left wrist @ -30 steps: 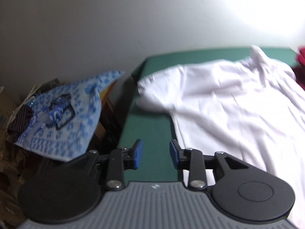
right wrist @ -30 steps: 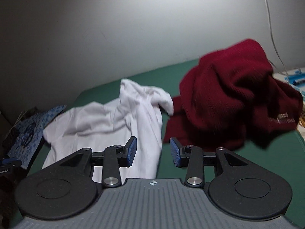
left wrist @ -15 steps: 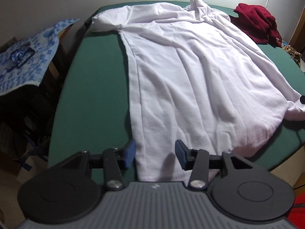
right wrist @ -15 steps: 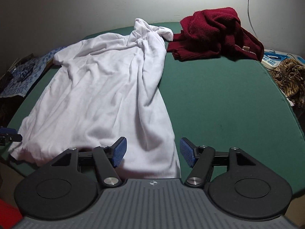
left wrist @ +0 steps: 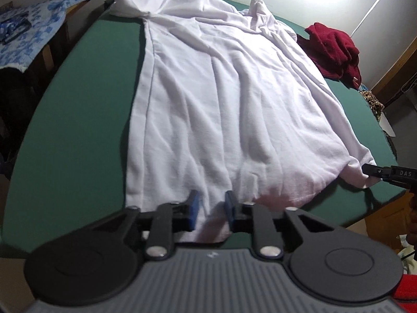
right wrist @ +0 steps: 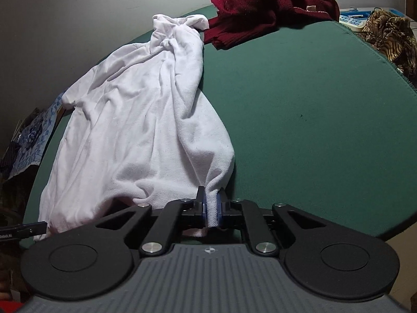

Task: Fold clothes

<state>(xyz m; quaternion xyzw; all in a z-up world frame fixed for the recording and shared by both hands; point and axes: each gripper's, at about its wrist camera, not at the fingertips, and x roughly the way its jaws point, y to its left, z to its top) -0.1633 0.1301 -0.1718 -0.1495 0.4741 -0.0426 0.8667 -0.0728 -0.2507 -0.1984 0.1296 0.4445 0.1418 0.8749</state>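
Observation:
A white shirt lies spread on the green table, collar at the far end and hem towards me. My left gripper is at the hem's left part; its jaws are closing and the cloth fills the narrow gap between the blue pads. My right gripper is at the hem's right corner, jaws closing, with a bunched fold of the shirt pinched between its pads. Each gripper shows in the other's view: the right gripper on the corner, the left gripper at the hem.
A crumpled dark red garment lies at the table's far right, just past the collar. A tiger-print fabric and a blue-and-white box sit beyond the right edge. A blue patterned cloth covers furniture to the left. The near table edge is just below both grippers.
Both grippers tipped down from facing the wall and came in to the shirt's near hem. Their jaws widened, then closed in on the hem, the right one onto a pinched fold.

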